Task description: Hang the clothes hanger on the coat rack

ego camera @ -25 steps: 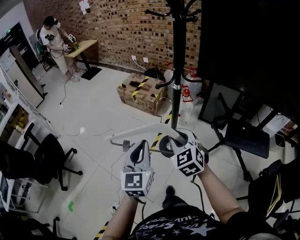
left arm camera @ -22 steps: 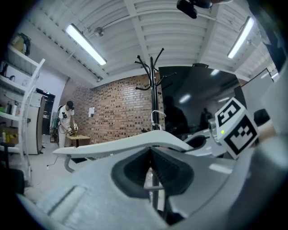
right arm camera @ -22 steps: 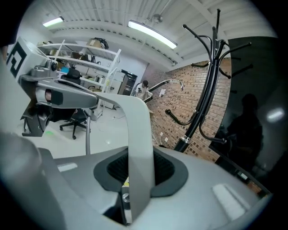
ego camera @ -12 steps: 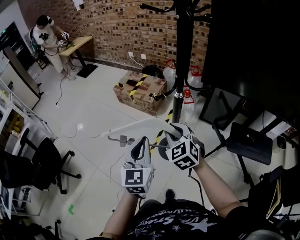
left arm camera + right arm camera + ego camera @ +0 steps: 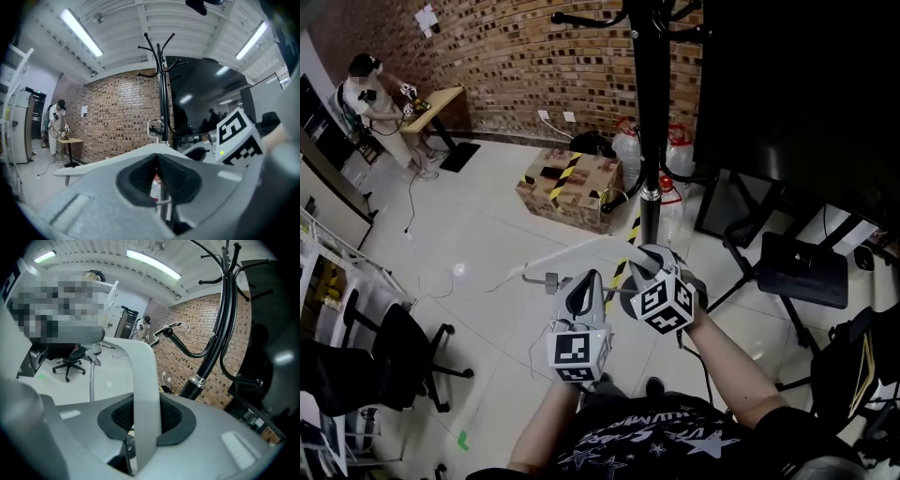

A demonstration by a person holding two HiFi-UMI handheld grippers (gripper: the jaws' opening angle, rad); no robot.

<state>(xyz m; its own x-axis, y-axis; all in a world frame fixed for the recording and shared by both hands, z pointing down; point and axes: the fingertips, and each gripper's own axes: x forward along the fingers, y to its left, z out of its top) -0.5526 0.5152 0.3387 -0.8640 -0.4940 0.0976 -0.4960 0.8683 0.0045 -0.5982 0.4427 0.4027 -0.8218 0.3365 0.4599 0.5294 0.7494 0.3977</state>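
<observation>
A white clothes hanger (image 5: 567, 255) with a metal hook and a small clip (image 5: 549, 281) is held level in front of me by both grippers. My left gripper (image 5: 583, 292) is shut on the hanger's thin metal rod (image 5: 161, 202). My right gripper (image 5: 654, 267) is shut on one white arm (image 5: 144, 394), which runs straight up between its pads. The black coat rack (image 5: 652, 112) stands just beyond, its pole and curved branches (image 5: 161, 89) rising above the jaws. The hanger's silver hook (image 5: 180, 325) shows beside the tip of a lower branch; I cannot tell whether they touch.
A taped cardboard box (image 5: 565, 185) and water jugs (image 5: 627, 148) sit at the rack's foot by the brick wall. A large black panel (image 5: 797, 94) and a black chair (image 5: 792, 267) stand to the right. Another office chair (image 5: 398, 352) is at the left; a person (image 5: 364, 92) works at a far desk.
Both grippers have carried the hanger forward, closer to the coat rack's pole, and slightly lower. Their grip on the hanger is unchanged.
</observation>
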